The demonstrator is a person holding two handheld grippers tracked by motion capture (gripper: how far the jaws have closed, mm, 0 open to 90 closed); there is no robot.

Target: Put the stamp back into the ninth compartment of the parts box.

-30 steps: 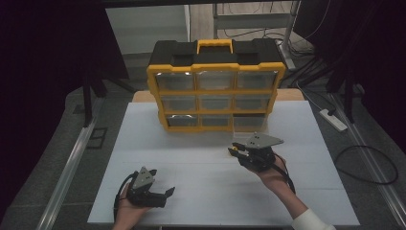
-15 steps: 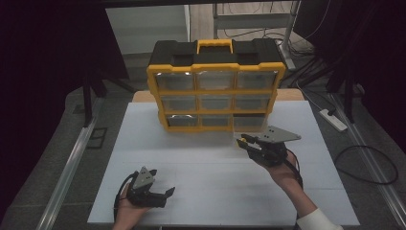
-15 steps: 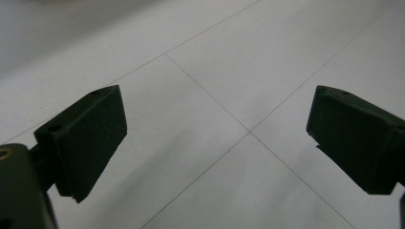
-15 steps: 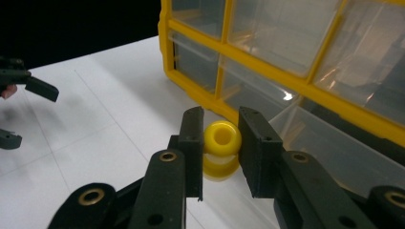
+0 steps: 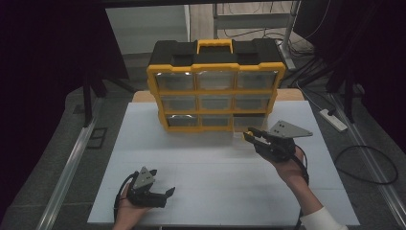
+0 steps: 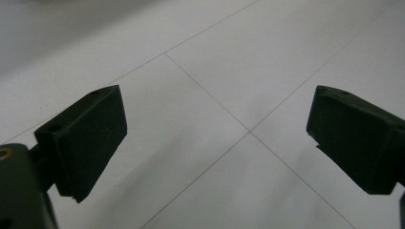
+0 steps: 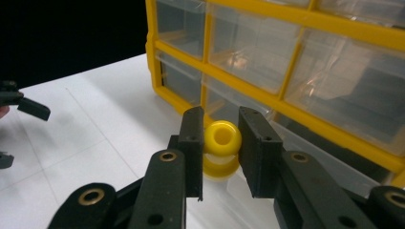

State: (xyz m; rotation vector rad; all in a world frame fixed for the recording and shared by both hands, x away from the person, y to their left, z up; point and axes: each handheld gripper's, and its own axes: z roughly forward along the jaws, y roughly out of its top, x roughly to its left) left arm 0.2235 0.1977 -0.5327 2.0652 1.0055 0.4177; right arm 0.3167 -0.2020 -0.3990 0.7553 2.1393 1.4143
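High view, right hand-held gripper [image 5: 250,135] clamping yellow spool [image 7: 221,142], now nearer organizer [image 5: 215,91], left hand-held gripper [image 5: 165,195] wide, unmoved

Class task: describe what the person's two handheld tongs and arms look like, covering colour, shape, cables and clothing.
Both tongs, left and right, are black with two flat rectangular pads. Each carries a grey three-cornered plate on top and trails a black cable. Brass-ringed pivot holes dot the linkages. A white sleeve covers the right forearm.
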